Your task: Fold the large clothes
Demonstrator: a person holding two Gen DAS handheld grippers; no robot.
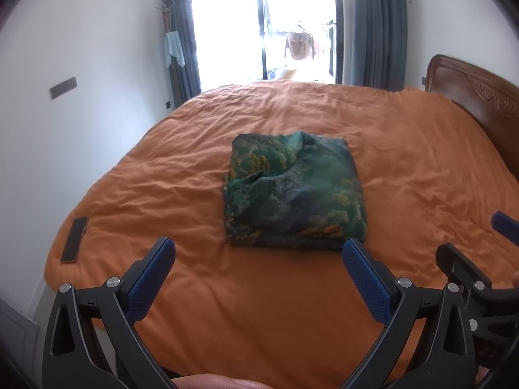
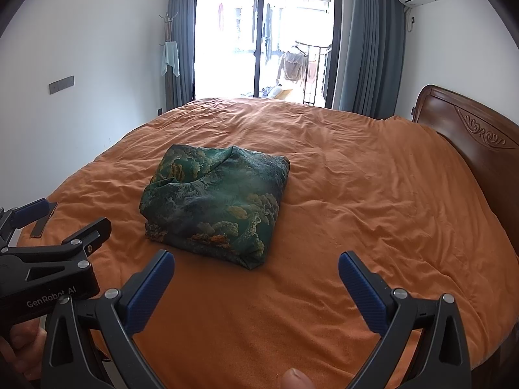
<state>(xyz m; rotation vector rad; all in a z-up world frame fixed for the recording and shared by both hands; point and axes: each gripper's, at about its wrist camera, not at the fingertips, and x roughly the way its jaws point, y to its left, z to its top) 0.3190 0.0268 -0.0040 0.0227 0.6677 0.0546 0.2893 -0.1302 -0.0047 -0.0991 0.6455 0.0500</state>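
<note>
A green patterned garment (image 1: 293, 191) lies folded into a compact square on the orange bed cover (image 1: 227, 308); it also shows in the right wrist view (image 2: 215, 199). My left gripper (image 1: 259, 253) is open and empty, held just short of the garment's near edge. My right gripper (image 2: 256, 264) is open and empty, near the garment's near right corner. Each gripper shows at the edge of the other's view: the right gripper (image 1: 476, 246) and the left gripper (image 2: 69, 217).
A dark phone (image 1: 75, 239) lies at the bed's left edge. A wooden headboard (image 2: 470, 136) stands at the right. White walls, grey curtains and a bright balcony door (image 2: 262, 39) lie beyond the bed.
</note>
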